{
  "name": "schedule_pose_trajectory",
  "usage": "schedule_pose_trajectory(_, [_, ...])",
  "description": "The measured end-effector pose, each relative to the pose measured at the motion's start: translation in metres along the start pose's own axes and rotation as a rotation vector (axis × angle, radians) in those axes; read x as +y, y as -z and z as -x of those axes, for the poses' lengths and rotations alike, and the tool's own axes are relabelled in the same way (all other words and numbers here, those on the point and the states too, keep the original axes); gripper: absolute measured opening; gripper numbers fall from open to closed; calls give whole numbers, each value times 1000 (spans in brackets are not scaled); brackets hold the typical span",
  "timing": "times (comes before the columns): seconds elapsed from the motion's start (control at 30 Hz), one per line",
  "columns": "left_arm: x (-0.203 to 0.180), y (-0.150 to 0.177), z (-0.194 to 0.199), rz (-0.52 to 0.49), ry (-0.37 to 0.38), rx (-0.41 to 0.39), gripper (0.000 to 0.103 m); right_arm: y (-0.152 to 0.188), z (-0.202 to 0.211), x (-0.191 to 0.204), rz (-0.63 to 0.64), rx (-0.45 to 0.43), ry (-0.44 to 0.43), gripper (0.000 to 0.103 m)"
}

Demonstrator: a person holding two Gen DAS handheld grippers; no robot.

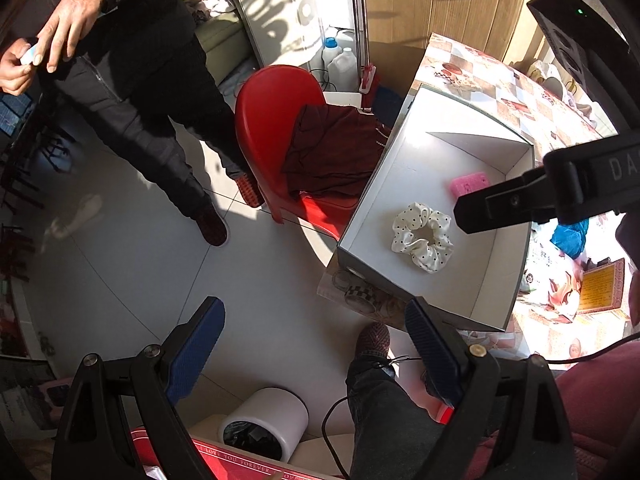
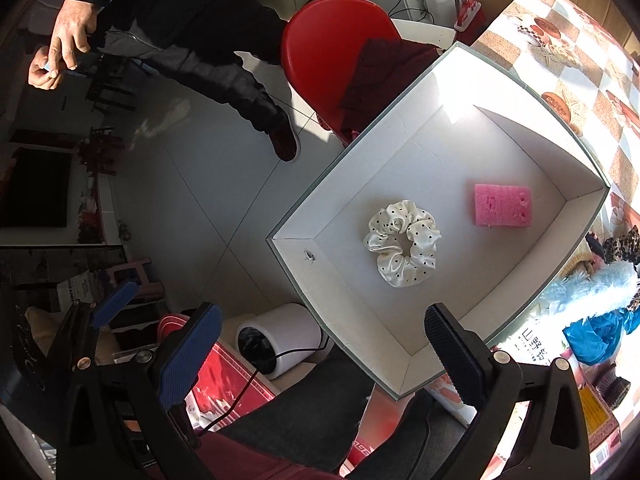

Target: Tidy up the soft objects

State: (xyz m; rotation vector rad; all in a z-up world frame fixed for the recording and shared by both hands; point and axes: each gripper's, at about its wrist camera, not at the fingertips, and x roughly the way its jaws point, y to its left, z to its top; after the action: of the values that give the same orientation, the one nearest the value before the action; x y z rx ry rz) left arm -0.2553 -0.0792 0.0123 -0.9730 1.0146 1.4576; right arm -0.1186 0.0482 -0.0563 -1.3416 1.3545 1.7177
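Note:
An open white box [image 2: 356,144] sits on the table's corner. Inside lie a cream polka-dot scrunchie [image 2: 402,242] [image 1: 423,236] and a pink sponge [image 2: 503,205] [image 1: 468,184]. My right gripper [image 2: 320,332] hovers above the box's near edge, open and empty; a black finger [image 1: 504,204] of it reaches over the box in the left wrist view. My left gripper [image 1: 316,324] is open with nothing between its blue pads, out over the floor just left of the box. A blue cloth [image 2: 596,336], a fluffy light-blue piece [image 2: 580,292] and a leopard scrunchie [image 2: 622,244] lie on the table right of the box.
A red chair [image 1: 272,120] with a dark red cloth [image 1: 332,156] stands behind the box. A person in black [image 1: 140,80] stands on the tiled floor to the left. A white round bin [image 1: 264,424] and my jeans-clad leg [image 1: 384,412] are below the grippers.

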Motion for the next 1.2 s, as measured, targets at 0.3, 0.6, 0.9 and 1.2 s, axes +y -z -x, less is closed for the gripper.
schedule_pose_trajectory(0.3, [5,2,-3,25,-20,17,93,-6,-13,6,23,38,-7,102])
schedule_pose_trajectory(0.6, [6,3,-4,37,-32,26,93,-9,-17,8,39,55,-12,102])
schedule_pose_trajectory(0.9, [5,4,-5,39,-32,31,93,-9,-18,9,38,56,-12,102])
schedule_pose_trajectory(1.2, [5,4,-7,30,-36,30,94,-8,-19,7,34,64,-14,102])
